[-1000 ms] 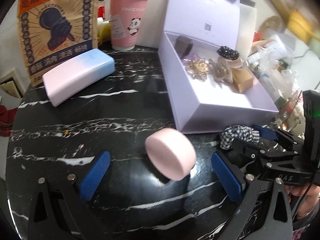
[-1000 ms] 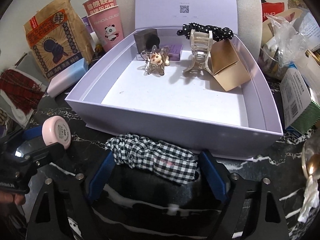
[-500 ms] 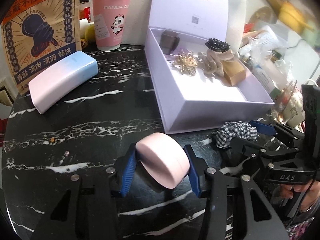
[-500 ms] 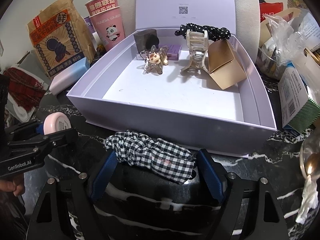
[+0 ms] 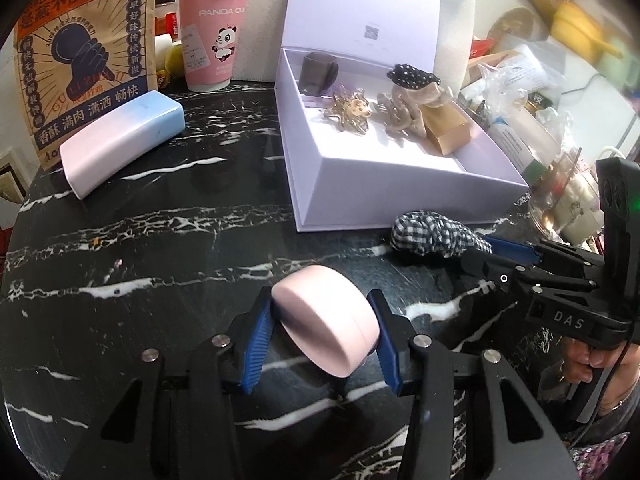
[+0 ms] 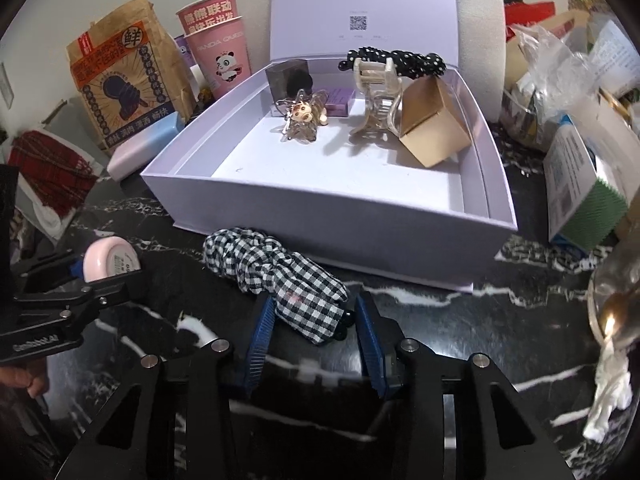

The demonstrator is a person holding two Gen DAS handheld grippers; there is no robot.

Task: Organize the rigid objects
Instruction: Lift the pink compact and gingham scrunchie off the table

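Both jaws clamped: left gripper (image 5: 322,334) on smooth pink puck (image 5: 326,326); right gripper (image 6: 316,334), just closed, on soft checked scrunchie (image 6: 276,276).

Black claws (image 5: 322,338) — blue ribbed pads (image 5: 256,344)

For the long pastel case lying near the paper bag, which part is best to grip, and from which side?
Grip the pastel case across its short width near the middle, coming from above. It lies flat on the marble table, with both long sides free. Its rounded, smooth edges probably slip if pinched at an end.
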